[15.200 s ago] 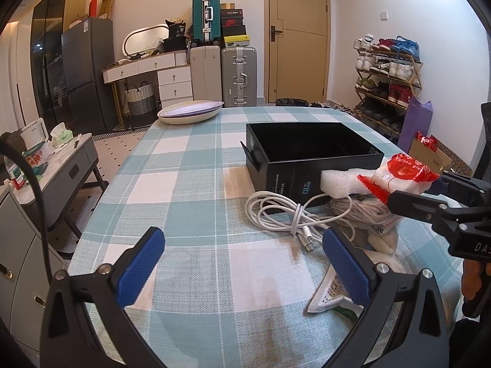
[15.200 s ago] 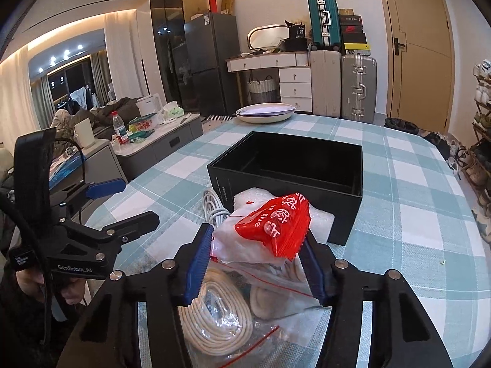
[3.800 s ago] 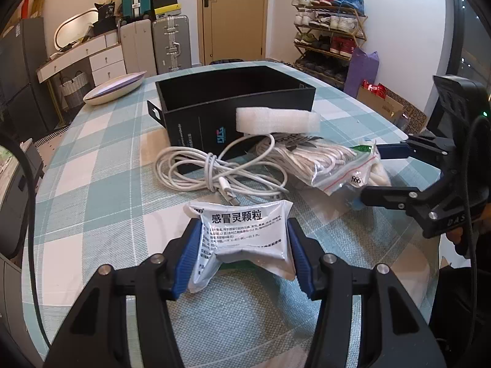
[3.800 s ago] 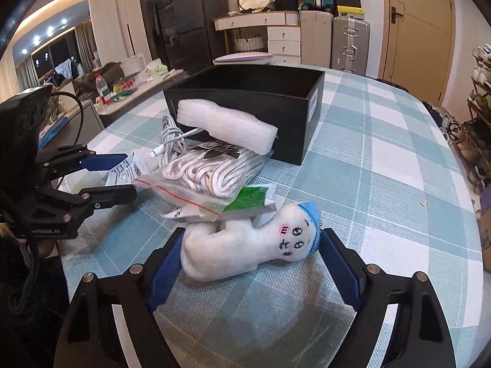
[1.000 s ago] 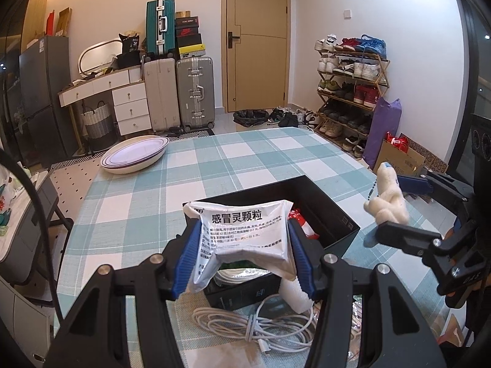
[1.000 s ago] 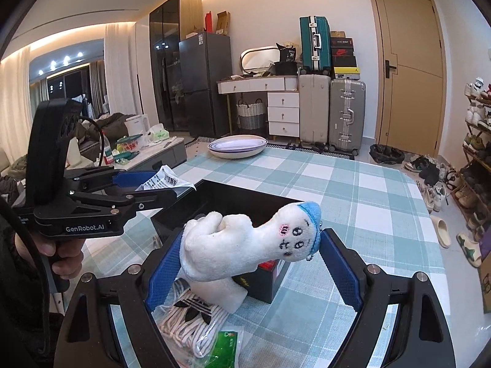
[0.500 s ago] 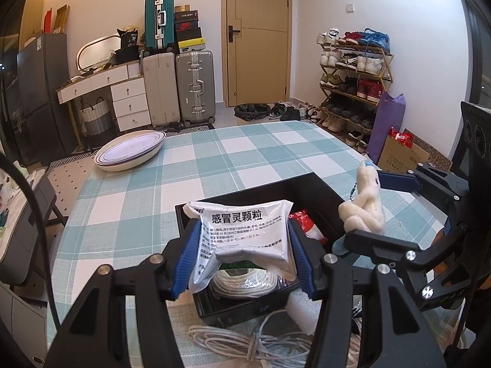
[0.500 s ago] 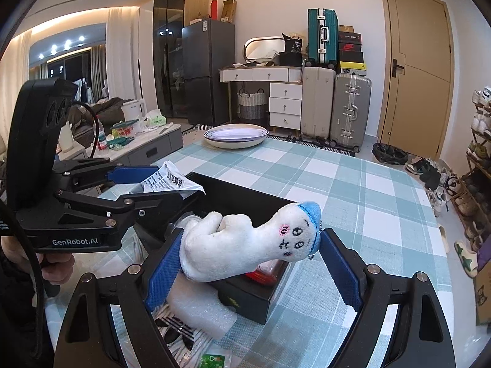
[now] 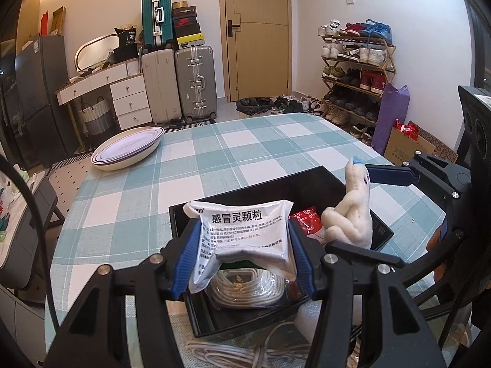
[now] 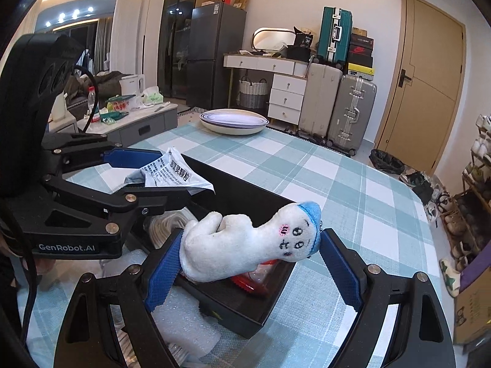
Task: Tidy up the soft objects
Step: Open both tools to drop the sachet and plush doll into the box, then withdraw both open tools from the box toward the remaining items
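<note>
Blue pads of the left gripper (image 9: 242, 256) are clamped on a white sachet (image 9: 245, 230), held above the black box (image 9: 334, 181). Between the right gripper's (image 10: 250, 271) wider-set pads a plush doll (image 10: 245, 242) is gripped over the box's corner. Below, coiled cord (image 9: 245, 288) and a red packet (image 9: 307, 219) are seen inside.

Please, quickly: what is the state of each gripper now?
Left gripper: closed on the white packet.
Right gripper: closed on the plush toy.
</note>
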A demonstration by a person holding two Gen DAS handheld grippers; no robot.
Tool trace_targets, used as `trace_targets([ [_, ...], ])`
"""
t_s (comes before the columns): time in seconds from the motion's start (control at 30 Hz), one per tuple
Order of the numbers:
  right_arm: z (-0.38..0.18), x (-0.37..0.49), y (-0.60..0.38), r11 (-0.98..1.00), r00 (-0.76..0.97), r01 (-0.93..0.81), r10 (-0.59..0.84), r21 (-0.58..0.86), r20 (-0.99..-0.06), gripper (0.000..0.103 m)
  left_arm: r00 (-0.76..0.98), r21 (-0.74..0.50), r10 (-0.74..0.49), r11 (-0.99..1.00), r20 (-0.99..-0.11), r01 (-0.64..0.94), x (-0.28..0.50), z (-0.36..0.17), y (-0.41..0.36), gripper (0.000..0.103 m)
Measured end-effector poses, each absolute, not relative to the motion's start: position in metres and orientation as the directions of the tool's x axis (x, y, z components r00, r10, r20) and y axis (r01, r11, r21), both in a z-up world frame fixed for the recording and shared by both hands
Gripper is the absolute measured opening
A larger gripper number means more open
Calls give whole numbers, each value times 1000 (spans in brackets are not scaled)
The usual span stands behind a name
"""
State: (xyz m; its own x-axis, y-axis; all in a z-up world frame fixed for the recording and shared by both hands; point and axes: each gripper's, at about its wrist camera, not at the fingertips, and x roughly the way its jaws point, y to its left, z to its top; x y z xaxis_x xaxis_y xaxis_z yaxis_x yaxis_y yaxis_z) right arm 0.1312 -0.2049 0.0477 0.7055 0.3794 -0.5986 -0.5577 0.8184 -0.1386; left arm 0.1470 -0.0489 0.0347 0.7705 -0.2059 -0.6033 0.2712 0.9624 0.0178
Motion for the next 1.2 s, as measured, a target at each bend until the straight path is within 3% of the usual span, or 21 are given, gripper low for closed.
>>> trace_targets([
  [0.13,45,135,-204,820,696,-558,380,-126,-609,89,766,12,-206,963,-608,268,150,33,-48,57],
  [0.23,46,134,-206,823,689,-558,391,-103,-610,98,768,15,-203,964,-608,266,150,33,-47,62],
  [0.27,49,133,-207,829,701,-550,391,-103,-596,102,768,17,-198,965,-609,262,149,33,-46,65],
  [0.37,55,124,-213,846,729,-522,378,-106,-571,102,768,9,-199,966,-608,258,145,36,-43,76],
  [0.5,61,112,-224,865,734,-495,362,-87,-575,102,780,-12,-214,967,-587,256,133,44,-39,100],
  [0.53,62,107,-229,870,730,-489,363,-70,-579,102,789,-14,-211,968,-577,249,129,46,-38,102],
  [0.8,63,75,-260,913,698,-399,365,89,-616,102,799,-9,-195,973,-569,231,101,52,-28,103],
  [1.2,53,52,-263,911,647,-398,362,108,-671,102,790,54,-157,971,-592,233,64,39,-21,103],
])
